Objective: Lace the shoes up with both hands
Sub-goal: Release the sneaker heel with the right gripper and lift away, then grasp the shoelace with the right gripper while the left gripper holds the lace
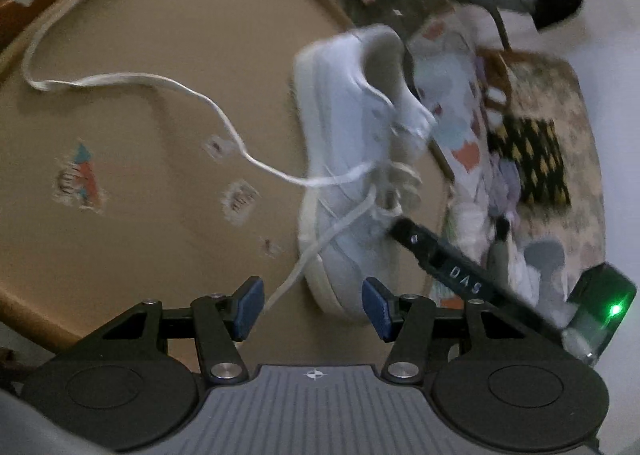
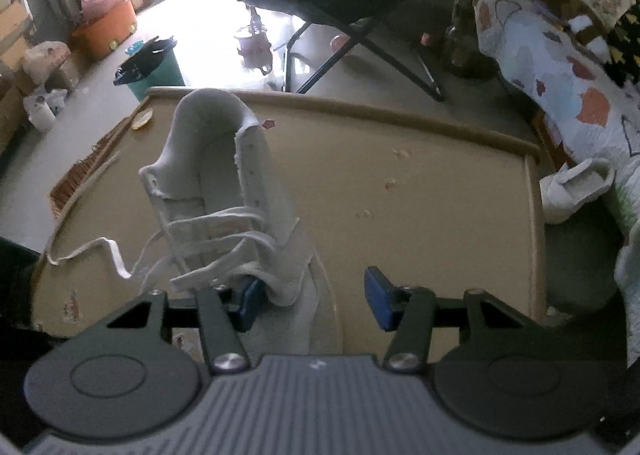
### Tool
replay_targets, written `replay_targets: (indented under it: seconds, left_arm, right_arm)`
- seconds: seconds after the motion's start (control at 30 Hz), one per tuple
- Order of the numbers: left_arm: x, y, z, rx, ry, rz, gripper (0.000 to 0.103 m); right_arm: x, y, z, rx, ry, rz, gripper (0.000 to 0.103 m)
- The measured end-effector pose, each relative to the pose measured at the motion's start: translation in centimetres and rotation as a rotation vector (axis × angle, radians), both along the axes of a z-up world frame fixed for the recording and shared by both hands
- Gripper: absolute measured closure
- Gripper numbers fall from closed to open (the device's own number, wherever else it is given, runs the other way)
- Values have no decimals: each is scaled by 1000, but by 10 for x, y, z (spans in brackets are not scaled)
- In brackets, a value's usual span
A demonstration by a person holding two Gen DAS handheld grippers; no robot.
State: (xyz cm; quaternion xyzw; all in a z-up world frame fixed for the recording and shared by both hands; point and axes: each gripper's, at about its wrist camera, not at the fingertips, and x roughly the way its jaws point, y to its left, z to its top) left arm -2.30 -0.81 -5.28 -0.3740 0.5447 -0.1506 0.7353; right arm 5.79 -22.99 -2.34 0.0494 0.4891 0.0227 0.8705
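Closest in, the left gripper (image 1: 314,305) has its jaws apart, nothing pinched, with the lace (image 1: 120,81) running loose between them. The right gripper (image 2: 314,297) is open too, one pad tucked by the shoe's (image 2: 224,191) flap. The risk: the loose lace could slip or snag, dragging the shoe. It's white, half laced, on the tan table (image 2: 420,195), its long lace trailing off.

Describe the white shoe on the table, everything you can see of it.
The white shoe is a low sneaker, leather-like, with a pale rubber sole and grey lining. It sits upright on the tan table. Only the lower eyelets are laced; the flat white lace trails loose across the table. The right gripper's left finger is at its tongue.
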Motion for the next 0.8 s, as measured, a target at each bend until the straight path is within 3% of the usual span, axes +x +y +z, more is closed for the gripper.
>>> replay_targets:
  seconds: [0.23, 0.27, 0.3, 0.33, 0.43, 0.5, 0.67, 0.8]
  left_arm:
    - [1, -33, -12, 84, 4, -162, 52]
    - [1, -38, -14, 96, 6, -183, 60]
    - [2, -43, -15, 106, 7, -204, 80]
    - [2, -48, -17, 107, 10, -218, 91]
    - [3, -60, -14, 99, -9, -252, 99]
    - [6, -66, -2, 87, -57, -240, 100]
    - [25, -59, 33, -29, -133, -70, 101]
    - [44, -62, 59, -67, -194, 16, 101]
  right_arm:
    - [-45, -17, 17, 18, -25, -72, 48]
    - [-50, -20, 17, 26, -22, -87, 48]
    - [-57, -22, 18, 34, -18, -95, 48]
    - [-65, -23, 18, 43, -15, -99, 48]
    - [-86, -25, 18, 62, 1, -115, 48]
    - [-96, -26, 17, 72, 18, -117, 48]
    - [-113, -30, 18, 80, 40, -132, 48]
    - [-119, -31, 23, 120, 35, -135, 48]
